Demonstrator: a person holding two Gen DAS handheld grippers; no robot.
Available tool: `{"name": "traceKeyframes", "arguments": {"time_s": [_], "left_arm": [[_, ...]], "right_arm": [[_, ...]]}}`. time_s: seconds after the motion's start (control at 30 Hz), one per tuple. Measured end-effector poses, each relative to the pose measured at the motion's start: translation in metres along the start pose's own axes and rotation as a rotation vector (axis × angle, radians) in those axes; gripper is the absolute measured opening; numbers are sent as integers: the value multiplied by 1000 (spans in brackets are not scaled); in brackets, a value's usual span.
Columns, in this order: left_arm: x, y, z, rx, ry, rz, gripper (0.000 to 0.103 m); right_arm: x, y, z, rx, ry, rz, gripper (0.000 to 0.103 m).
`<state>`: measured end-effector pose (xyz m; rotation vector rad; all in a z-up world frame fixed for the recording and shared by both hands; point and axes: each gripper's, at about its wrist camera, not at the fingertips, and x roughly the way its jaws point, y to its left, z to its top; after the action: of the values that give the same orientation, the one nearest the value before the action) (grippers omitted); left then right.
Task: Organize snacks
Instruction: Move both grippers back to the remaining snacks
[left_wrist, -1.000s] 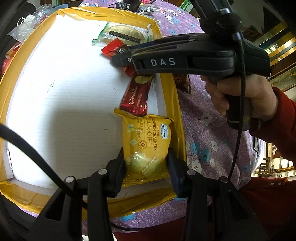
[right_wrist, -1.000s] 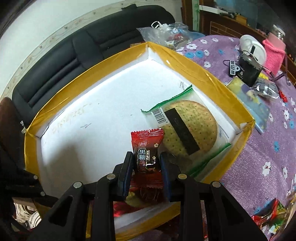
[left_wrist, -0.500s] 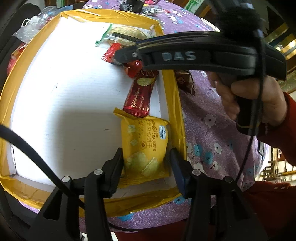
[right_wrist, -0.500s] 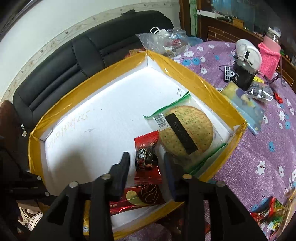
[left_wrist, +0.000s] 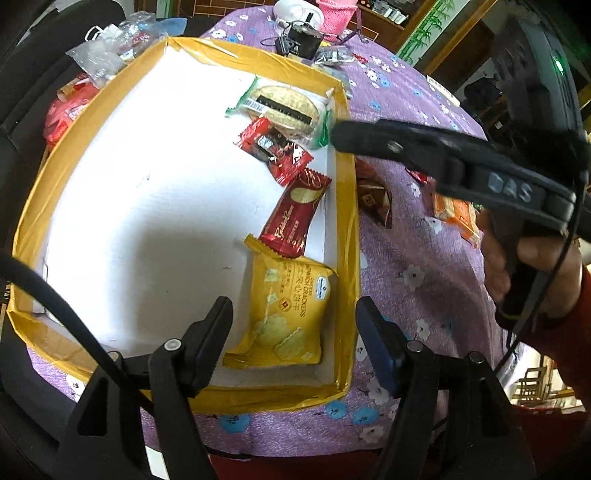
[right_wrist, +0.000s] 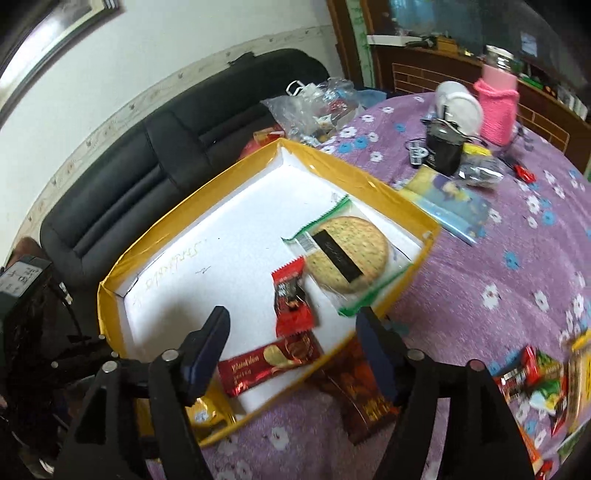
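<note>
Round table under a purple floral cloth; black sofa beyond at 10 o'clock in the right wrist view.

Shallow box, white floor, walls taped in yellow, fills the left half of the table. Four snacks lie in a line along its right wall:
- Round cracker in clear, green-edged wrap, black label strip across it, at 12 o'clock in the far corner.
- Small red candy packet, crinkled ends, just below, overlapping the cracker's wrap.
- Long dark-red wafer bar, gold script, lying on a slant, touching the candy's lower end.
- Yellow cheese sandwich cracker pack, crackers printed on it, at 6 o'clock; the bar's end overlaps its top edge.

Left gripper: jaws have just been opening; released, pads clear of the yellow pack lying between them.
Right gripper: jaws have just been opening; released, nothing clamped, candy and bar below.

Loose wrappers at 4 o'clock on the cloth.
</note>
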<state>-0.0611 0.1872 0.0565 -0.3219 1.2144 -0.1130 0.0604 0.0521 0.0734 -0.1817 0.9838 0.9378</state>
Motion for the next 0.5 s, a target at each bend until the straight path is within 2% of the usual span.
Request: {"name": "traceKeyframes", "arguments": {"time_s": [0.07, 0.23, 0.5], "left_arm": [[-2, -2, 2, -1, -13, 14, 71], [-4, -17, 11, 23, -40, 41, 74], [-1, -53, 25, 86, -61, 39, 76]], "right_arm": [[-10, -8, -8, 26, -6, 0, 79], [-35, -31, -31, 87, -23, -12, 81], [-81, -83, -76, 211, -47, -90, 81]]}}
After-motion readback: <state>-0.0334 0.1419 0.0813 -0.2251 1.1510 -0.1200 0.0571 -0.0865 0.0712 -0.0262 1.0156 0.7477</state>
